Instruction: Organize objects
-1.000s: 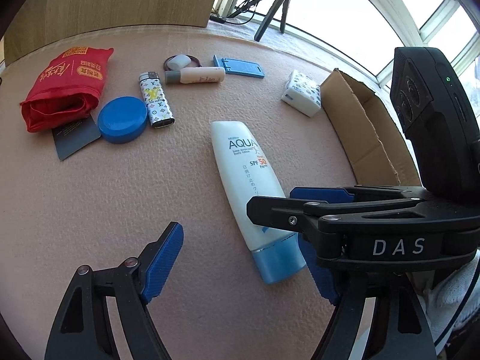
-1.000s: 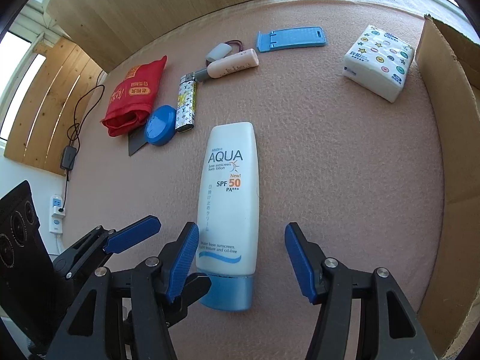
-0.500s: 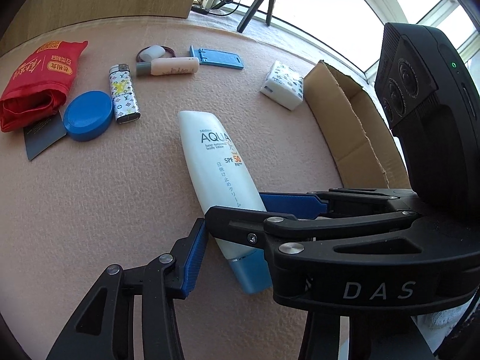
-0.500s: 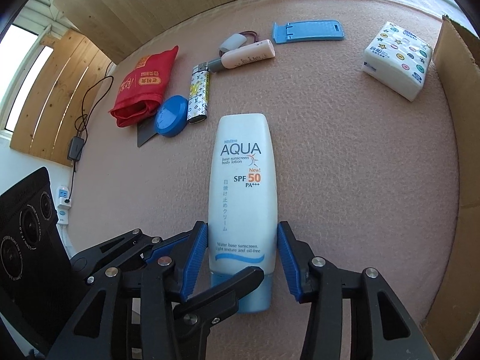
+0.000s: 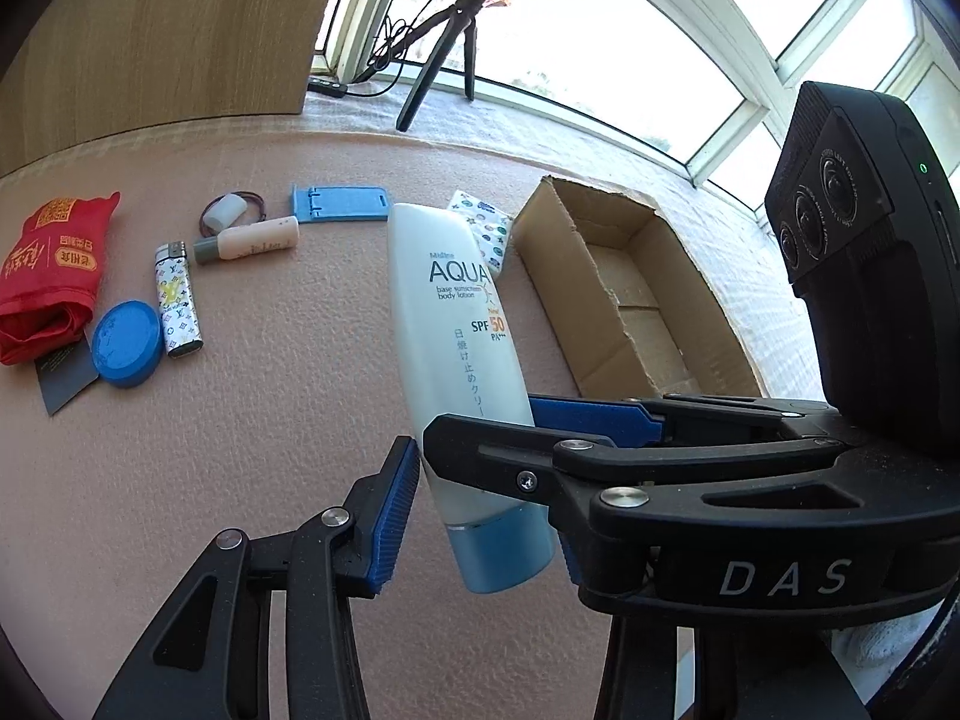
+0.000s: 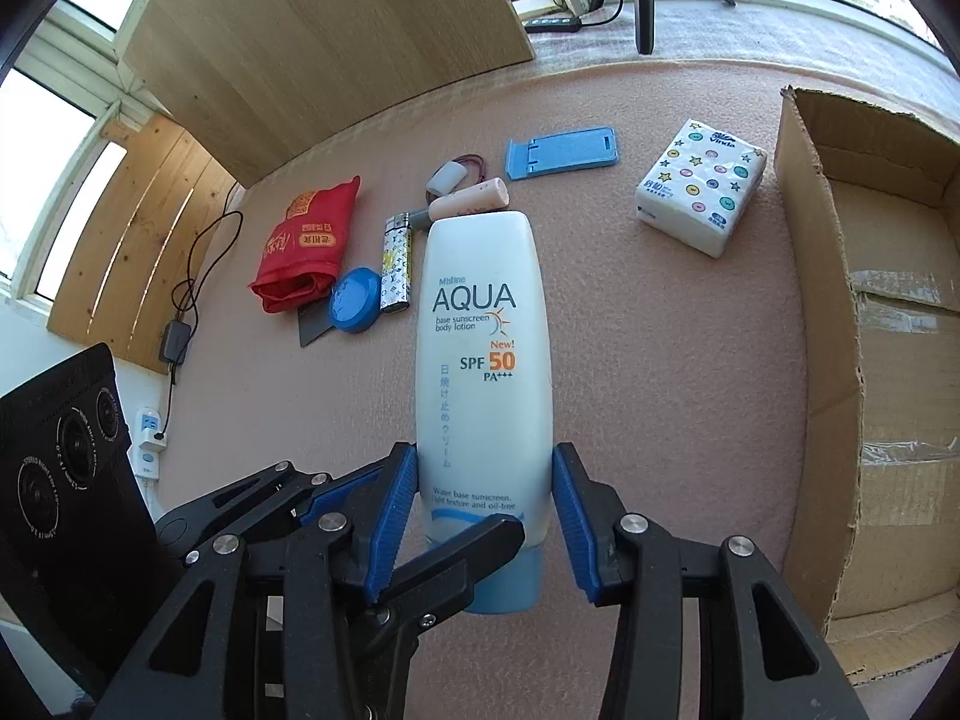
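A white AQUA sunscreen tube (image 5: 462,354) with a blue cap is lifted off the pink table, cap end toward me. My right gripper (image 6: 483,516) is shut on its lower body, the blue pads pressing both sides of the tube (image 6: 483,372). My left gripper (image 5: 474,504) is also closed around the same tube near the cap; its left pad touches the tube, and the right pad is hidden behind the right gripper's body. An open cardboard box (image 5: 624,294) lies to the right, also in the right wrist view (image 6: 870,324).
On the table lie a red bag (image 6: 306,246), a blue round lid (image 6: 355,300), a patterned lighter (image 6: 396,270), a small beige tube (image 6: 468,201), a blue phone stand (image 6: 561,153) and a tissue pack (image 6: 699,192). A wooden board (image 6: 324,30) stands behind.
Both grippers closed on the sunscreen tube and lifted it off the table. Both views now sit higher and show more of the box and the window.
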Available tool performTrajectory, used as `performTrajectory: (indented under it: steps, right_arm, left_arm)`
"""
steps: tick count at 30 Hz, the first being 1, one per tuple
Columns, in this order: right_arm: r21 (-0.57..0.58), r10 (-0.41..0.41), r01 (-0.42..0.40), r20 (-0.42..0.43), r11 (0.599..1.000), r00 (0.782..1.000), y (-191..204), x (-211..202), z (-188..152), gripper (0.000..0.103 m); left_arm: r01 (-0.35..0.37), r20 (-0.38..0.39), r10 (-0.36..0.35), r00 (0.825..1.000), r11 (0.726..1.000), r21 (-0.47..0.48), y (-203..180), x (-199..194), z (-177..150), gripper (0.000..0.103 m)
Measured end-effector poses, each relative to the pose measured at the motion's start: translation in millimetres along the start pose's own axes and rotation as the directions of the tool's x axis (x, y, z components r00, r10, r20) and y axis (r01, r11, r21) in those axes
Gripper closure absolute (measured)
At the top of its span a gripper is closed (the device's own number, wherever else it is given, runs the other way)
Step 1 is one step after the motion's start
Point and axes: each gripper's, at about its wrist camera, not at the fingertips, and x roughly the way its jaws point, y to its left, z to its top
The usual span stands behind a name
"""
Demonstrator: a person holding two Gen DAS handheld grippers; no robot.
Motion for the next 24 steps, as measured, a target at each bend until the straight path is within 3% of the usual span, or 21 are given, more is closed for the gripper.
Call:
performTrajectory:
  steps: [14,24]
  right_arm:
    - [0.113,-0.119,0.101,0.162,0.988,0.98,-79,-101,-8,0.061]
    - [0.167,-0.183,0.152,0.185,0.974,0.966,-120,-124,-20,0.061]
  left_arm:
    - [0.112,-0.008,-0.112,0.994,0.981,0.156,-125,39,34,0.057]
    - [0.117,-0.049,-0.11,0.993,0.97,0.213,-165,69,33,0.056]
